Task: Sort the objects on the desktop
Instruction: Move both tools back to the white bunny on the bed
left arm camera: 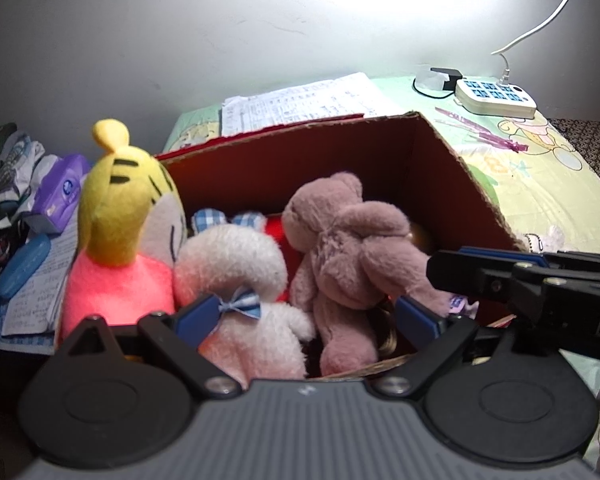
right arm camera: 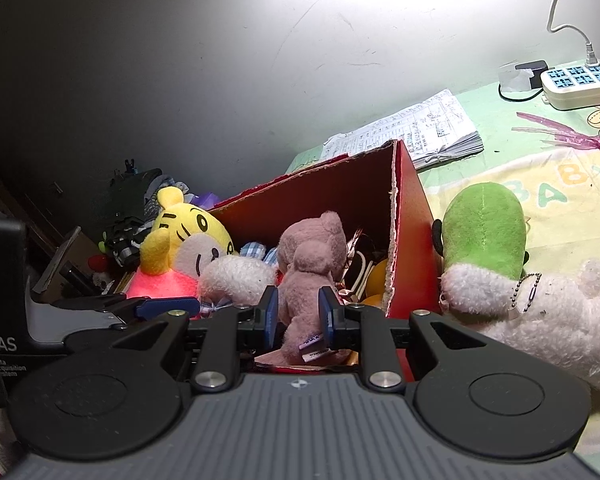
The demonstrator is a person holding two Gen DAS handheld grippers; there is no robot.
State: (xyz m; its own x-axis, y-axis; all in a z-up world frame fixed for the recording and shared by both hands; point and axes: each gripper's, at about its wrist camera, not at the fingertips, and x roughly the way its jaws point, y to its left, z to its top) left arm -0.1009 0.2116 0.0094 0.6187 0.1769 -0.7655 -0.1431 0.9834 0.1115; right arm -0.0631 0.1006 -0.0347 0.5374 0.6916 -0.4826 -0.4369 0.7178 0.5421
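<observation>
A red cardboard box (left arm camera: 440, 168) (right arm camera: 412, 208) holds several plush toys. A mauve bear (left arm camera: 348, 248) (right arm camera: 312, 256) stands in it, back toward me, and my right gripper (right arm camera: 299, 316) is shut on its lower body. In the left wrist view the right gripper (left arm camera: 452, 276) reaches in from the right. Beside the bear lie a white plush with a blue bow (left arm camera: 236, 264) and a yellow tiger plush (left arm camera: 120, 208). My left gripper (left arm camera: 306, 316) stands wide open over the box's near edge. The white plush and the bear's leg are between its fingers, unpressed.
Outside the box on the right lie a green plush (right arm camera: 484, 232) and a white plush with a ball chain (right arm camera: 548, 320). Papers (left arm camera: 300, 104) and a power strip (left arm camera: 496, 96) sit behind. A purple tissue pack (left arm camera: 60, 192) and clutter lie left.
</observation>
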